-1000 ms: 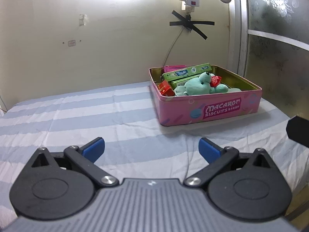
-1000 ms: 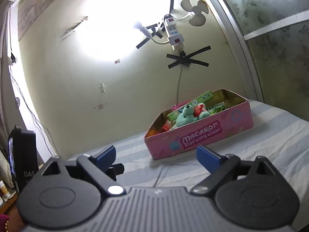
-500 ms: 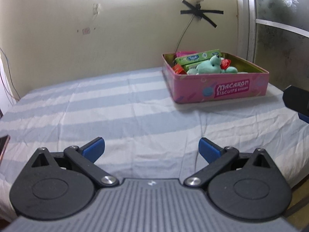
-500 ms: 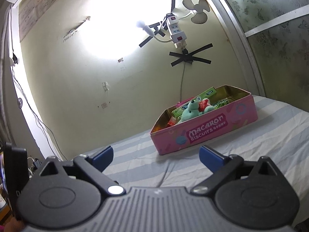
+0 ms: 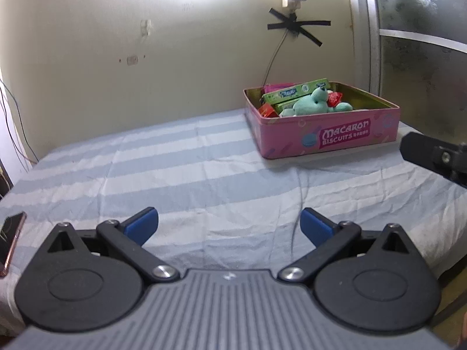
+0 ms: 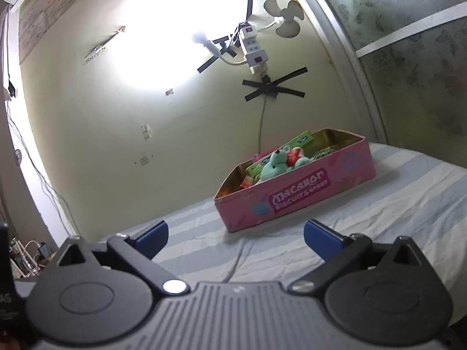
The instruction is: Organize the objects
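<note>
A pink "Macaron Biscuits" tin [image 5: 329,137] stands on the striped bed sheet [image 5: 189,175] at the far right, near the wall. It holds a teal plush toy [image 5: 312,105], green boxes [image 5: 292,93] and a small red item [image 5: 267,110]. The tin also shows in the right wrist view [image 6: 300,195] with the plush [image 6: 275,164] inside. My left gripper [image 5: 229,224] is open and empty, low over the sheet, well short of the tin. My right gripper [image 6: 235,237] is open and empty, also short of the tin; part of it shows at the right edge of the left wrist view [image 5: 435,154].
A phone [image 5: 10,236] lies at the bed's left edge. A cable [image 5: 297,204] runs across the sheet toward the wall, where a power strip [image 6: 252,49] is taped up. A frosted glass door [image 5: 423,58] stands to the right of the tin.
Both grippers have drawn back from the tin, which looks smaller and farther in the left view. The phone at the left edge has come into sight. Both stay open.
</note>
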`<action>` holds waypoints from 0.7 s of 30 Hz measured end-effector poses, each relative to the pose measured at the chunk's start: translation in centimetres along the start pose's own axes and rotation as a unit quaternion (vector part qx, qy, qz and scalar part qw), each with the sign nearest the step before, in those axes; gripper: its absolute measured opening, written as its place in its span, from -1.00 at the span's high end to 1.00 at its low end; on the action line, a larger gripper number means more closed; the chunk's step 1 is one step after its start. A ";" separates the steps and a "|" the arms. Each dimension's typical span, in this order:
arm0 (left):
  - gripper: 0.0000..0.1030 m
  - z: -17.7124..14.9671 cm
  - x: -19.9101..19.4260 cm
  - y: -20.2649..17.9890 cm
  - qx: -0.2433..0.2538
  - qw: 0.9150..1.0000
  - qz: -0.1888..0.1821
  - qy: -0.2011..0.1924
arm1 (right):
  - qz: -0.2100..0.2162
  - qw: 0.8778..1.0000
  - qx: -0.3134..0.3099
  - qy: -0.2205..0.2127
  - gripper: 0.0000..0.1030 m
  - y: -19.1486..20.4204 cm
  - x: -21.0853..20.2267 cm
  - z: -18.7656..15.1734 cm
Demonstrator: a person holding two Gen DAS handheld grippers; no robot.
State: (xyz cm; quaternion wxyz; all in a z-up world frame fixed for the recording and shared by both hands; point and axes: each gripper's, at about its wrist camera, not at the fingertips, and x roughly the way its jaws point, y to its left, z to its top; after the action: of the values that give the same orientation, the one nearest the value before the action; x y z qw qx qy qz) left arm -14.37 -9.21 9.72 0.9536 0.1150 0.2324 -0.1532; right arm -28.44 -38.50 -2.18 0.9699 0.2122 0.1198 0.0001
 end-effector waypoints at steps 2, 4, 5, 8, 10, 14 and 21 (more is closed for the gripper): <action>-1.00 0.0 -0.2 0.0 0.002 1.000 -0.003 -0.003 | -0.008 1.000 -0.009 -0.014 -1.00 0.2 -0.3 0.0; -1.00 0.1 -0.2 -0.1 0.000 1.000 -0.008 -0.001 | -0.014 1.000 -0.014 -0.025 -1.00 0.6 -0.6 0.0; -1.00 0.1 -0.2 -0.1 -0.001 1.000 -0.009 0.000 | -0.016 0.999 -0.016 -0.030 -1.00 0.6 -0.7 0.0; -1.00 0.1 -0.3 -0.2 -0.003 1.000 -0.006 0.001 | -0.025 0.998 -0.023 -0.046 -1.00 0.7 -1.0 0.1; -1.00 0.0 -0.2 -0.4 -0.002 1.000 -0.001 0.002 | -0.026 0.998 -0.026 -0.050 -1.00 0.8 -1.1 0.1; -1.00 -0.2 -0.1 -0.5 0.002 1.000 -0.003 0.005 | -0.024 0.998 -0.026 -0.046 -1.00 0.7 -0.9 0.1; -1.00 -0.5 0.4 -0.7 0.005 1.000 -0.016 0.025 | -0.024 0.999 -0.019 -0.039 -1.00 0.4 -0.6 -0.1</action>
State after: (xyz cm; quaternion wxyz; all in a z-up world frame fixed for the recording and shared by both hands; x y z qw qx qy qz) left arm -14.53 -9.84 8.98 0.9444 0.1200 0.2567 -0.1668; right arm -29.04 -38.11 -2.00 0.9774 0.1904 0.0867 -0.0290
